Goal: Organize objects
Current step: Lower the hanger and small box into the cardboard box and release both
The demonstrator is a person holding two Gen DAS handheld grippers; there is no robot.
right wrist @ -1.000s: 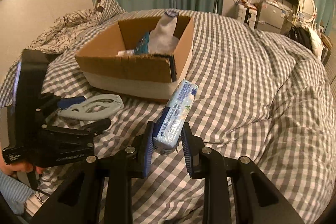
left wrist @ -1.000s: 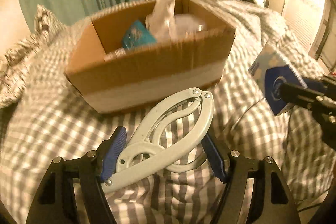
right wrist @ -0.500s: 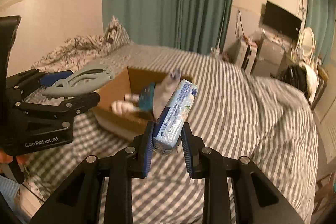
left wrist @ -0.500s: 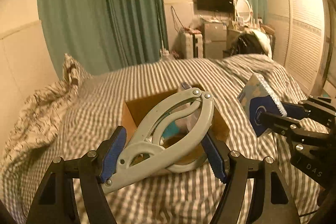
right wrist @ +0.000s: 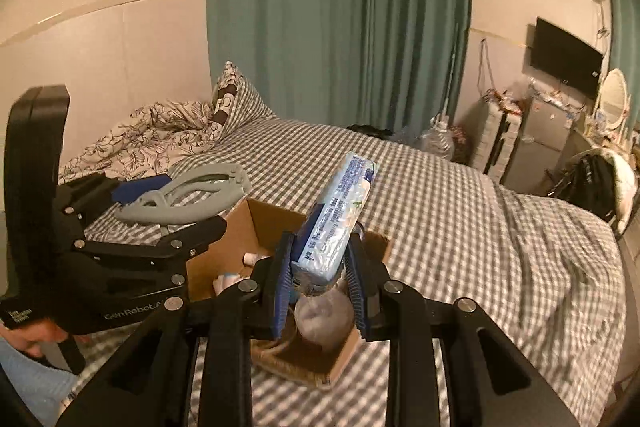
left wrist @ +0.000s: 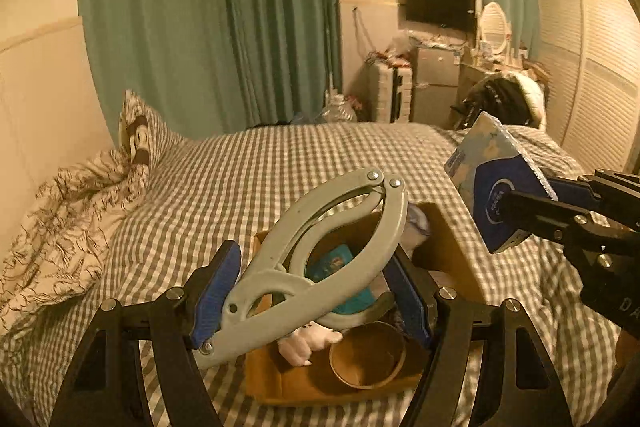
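My left gripper (left wrist: 310, 293) is shut on a pale grey plastic clamp (left wrist: 320, 259) and holds it above the open cardboard box (left wrist: 448, 251) on the checked bed. My right gripper (right wrist: 320, 283) is shut on a blue and white tissue pack (right wrist: 340, 215), also held over the box (right wrist: 240, 223). The pack shows at the right of the left wrist view (left wrist: 496, 187), and the clamp at the left of the right wrist view (right wrist: 188, 195). Inside the box lie a teal packet (left wrist: 340, 263), a white item (left wrist: 308, 343) and a brown round container (left wrist: 368, 355).
The grey checked bedspread (right wrist: 460, 211) covers the bed. A floral pillow and quilt (left wrist: 80, 195) lie at the left. Green curtains (right wrist: 340, 27) hang behind. A TV, a fridge and a cluttered dresser (left wrist: 440, 83) stand at the far right.
Both grippers have risen and moved forward over the box with their objects. The box, first ahead of them, now lies below the fingers.
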